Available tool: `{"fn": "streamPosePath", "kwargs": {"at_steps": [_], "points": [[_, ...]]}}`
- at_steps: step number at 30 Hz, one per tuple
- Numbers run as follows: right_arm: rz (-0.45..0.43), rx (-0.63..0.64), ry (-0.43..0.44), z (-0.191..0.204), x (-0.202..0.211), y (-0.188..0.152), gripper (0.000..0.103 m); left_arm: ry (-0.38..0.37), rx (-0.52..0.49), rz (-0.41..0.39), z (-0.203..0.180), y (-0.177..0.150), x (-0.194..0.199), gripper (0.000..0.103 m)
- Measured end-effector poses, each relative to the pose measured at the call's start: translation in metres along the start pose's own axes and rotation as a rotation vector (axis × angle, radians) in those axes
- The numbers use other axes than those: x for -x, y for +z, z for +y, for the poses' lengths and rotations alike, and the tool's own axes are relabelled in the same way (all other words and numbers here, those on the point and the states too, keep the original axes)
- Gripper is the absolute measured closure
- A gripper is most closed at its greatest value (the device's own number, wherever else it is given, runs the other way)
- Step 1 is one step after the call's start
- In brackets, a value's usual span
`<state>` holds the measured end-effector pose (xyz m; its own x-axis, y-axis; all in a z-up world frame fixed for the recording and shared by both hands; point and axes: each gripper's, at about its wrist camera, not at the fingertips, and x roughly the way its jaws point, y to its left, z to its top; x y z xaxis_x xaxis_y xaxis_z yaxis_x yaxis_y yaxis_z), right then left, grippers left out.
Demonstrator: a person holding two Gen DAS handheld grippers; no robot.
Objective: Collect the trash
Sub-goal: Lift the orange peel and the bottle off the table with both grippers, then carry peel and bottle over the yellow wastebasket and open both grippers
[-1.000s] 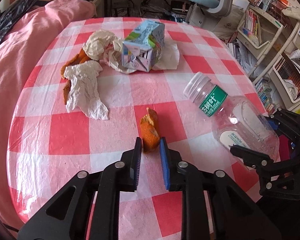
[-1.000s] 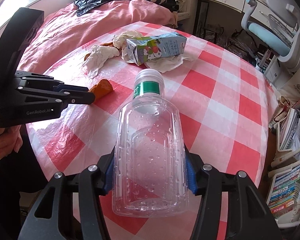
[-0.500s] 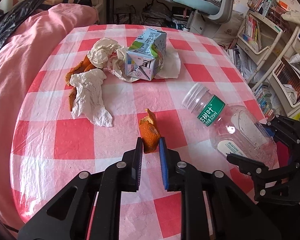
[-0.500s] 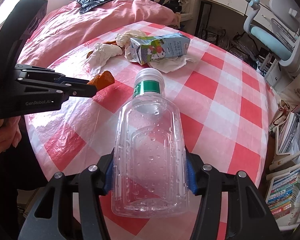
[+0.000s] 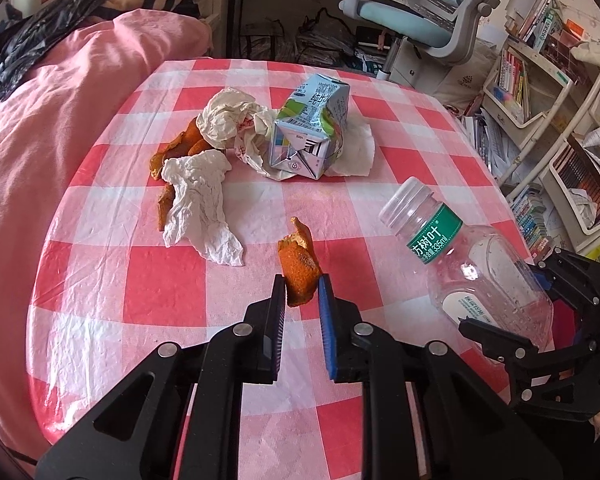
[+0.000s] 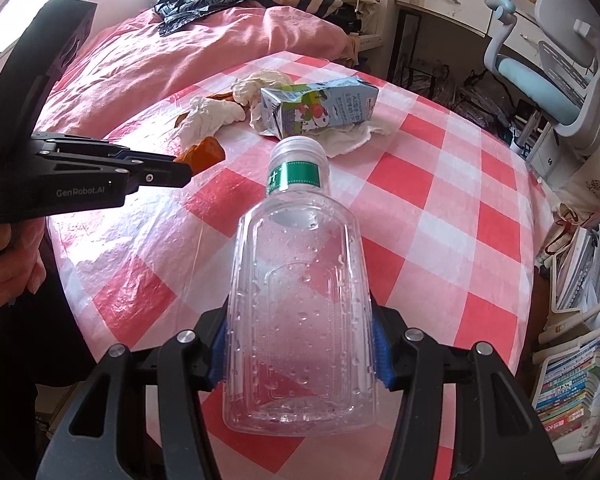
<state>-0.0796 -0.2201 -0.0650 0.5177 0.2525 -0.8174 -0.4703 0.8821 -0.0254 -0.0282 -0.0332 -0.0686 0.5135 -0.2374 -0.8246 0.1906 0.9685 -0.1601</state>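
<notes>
- While I watch the left wrist view, my left gripper [image 5: 302,294] sits low in the centre of the frame, its jaws drawn narrow and pinching a curled piece of orange peel [image 5: 298,266] by its lower end.
- That peel reaches up from the pads over the red-and-white checked plastic tablecloth [image 5: 172,288]; I cannot tell whether it clears the cloth.
- In the right wrist view my right gripper [image 6: 300,354] sits bottom centre, its jaws partly spread and clamped on the sides of a clear empty plastic bottle with a green label and white cap [image 6: 298,276], cap pointing toward the top of the frame.
- The bottle also shows at the right of the left view, with my right gripper at the far right edge.
- Upper centre of the left view: a light blue milk carton [image 5: 310,132] lies on its side on a flattened white paper napkin [image 5: 358,152].
- Just left of the carton lies a crumpled cream paper wrapper [image 5: 230,118], and below it a crumpled white tissue [image 5: 198,204] over more orange peel scraps [image 5: 172,148].
- At the left edge of the right view, a hand [image 6: 18,264] grips the left tool's handle.
- A pink quilt [image 5: 52,112] fills the left of the left view.
</notes>
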Motion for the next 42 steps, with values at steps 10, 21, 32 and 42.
{"fn": "streamPosePath", "kwargs": {"at_steps": [10,21,32,42], "points": [[-0.019,-0.007,-0.005,-0.003,0.004,0.000,0.049,0.000,0.002,-0.005,0.000,0.001,0.000,0.087],[-0.024,-0.006,-0.007,-0.003,0.004,0.001,0.049,-0.002,0.000,-0.004,-0.001,0.000,0.001,0.087],[-0.033,-0.006,-0.010,-0.004,0.007,0.002,0.049,-0.002,0.000,-0.004,-0.001,0.001,0.001,0.087],[-0.051,-0.048,-0.049,-0.023,0.020,-0.007,0.049,-0.042,-0.006,-0.010,-0.017,0.002,0.004,0.087]]}}
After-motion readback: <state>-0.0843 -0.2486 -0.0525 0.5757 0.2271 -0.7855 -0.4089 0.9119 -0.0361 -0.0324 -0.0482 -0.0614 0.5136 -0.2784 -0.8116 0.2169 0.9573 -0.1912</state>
